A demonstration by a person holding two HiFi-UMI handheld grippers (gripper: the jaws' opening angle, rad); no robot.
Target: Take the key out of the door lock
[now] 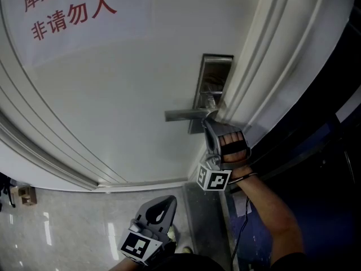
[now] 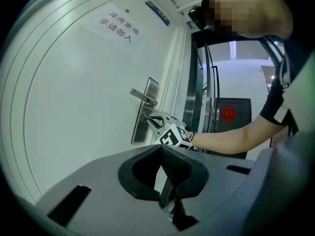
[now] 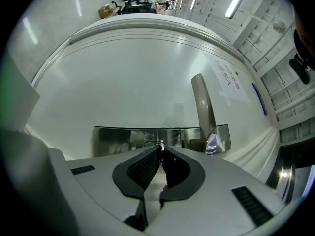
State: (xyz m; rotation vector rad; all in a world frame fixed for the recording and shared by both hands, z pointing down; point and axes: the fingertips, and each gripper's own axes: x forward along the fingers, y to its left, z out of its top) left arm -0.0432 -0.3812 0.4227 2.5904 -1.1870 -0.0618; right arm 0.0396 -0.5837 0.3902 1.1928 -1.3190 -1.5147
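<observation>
A white door (image 1: 113, 106) fills most of the head view, with a sign (image 1: 73, 13) of red characters at its upper left and a pale glossy floor (image 1: 67, 224) below. Near the door's right edge is an upright metal lock plate (image 1: 216, 72), and a lever handle (image 1: 183, 115) sticks out from it to the left, level. The person's bare right forearm (image 1: 271, 208) stretches from the lower right up to the plate. The right hand (image 1: 232, 145), in a dark fingerless glove, is wrapped around its gripper, and the marker cube (image 1: 213, 178) sits just below the wrist. The right tongs (image 1: 210, 123) point up at the plate just under the handle. In the right gripper view the right tongs (image 3: 161, 149) are pinched together at the tips on the key (image 3: 160, 143), a small piece of bright metal. The key sits against the plate (image 3: 123, 139) beside the base of the handle (image 3: 203, 107); how deep it sits in the lock cannot be made out. The left tongs (image 1: 168, 202) are held low and well back from the door, over the floor near the bottom of the head view, pointing up and to the right. In the left gripper view the left tongs (image 2: 160, 151) are closed tip to tip with nothing between them. They face the door (image 2: 74, 107), with the right arm (image 2: 231, 134) reaching in from the right towards the plate (image 2: 147, 90).
</observation>
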